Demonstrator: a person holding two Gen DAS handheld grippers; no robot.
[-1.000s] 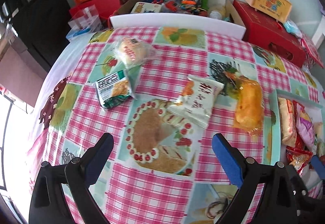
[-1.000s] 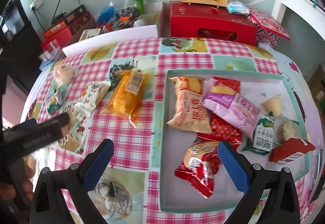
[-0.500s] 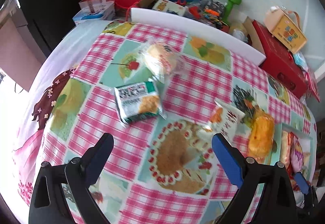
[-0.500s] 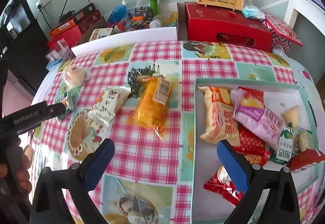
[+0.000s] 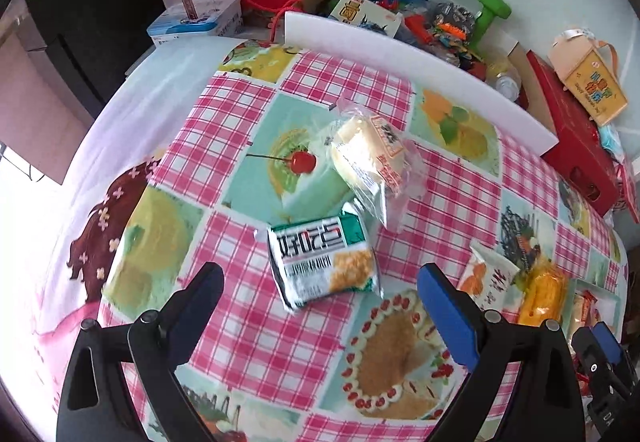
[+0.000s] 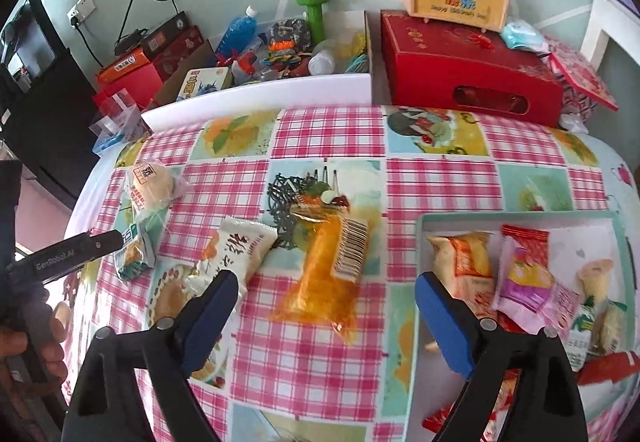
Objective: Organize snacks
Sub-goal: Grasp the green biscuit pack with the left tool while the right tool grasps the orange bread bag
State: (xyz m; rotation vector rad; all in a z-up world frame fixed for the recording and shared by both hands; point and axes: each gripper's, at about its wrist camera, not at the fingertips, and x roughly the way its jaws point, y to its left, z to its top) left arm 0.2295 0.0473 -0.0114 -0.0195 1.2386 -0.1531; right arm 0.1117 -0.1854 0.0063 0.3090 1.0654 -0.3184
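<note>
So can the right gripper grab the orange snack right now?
Probably yes. The right gripper has just been closing a little, but its jaws are open with nothing between them. The orange snack lies flat on the cloth just ahead of it, touching no other packet, so the way looks free.

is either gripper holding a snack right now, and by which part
Nothing is held. The left gripper is open above the green-and-white packet, fingers clear of it. The right gripper, whose fingers have just been closing, hovers over the orange packet, not yet gripping it.
</note>
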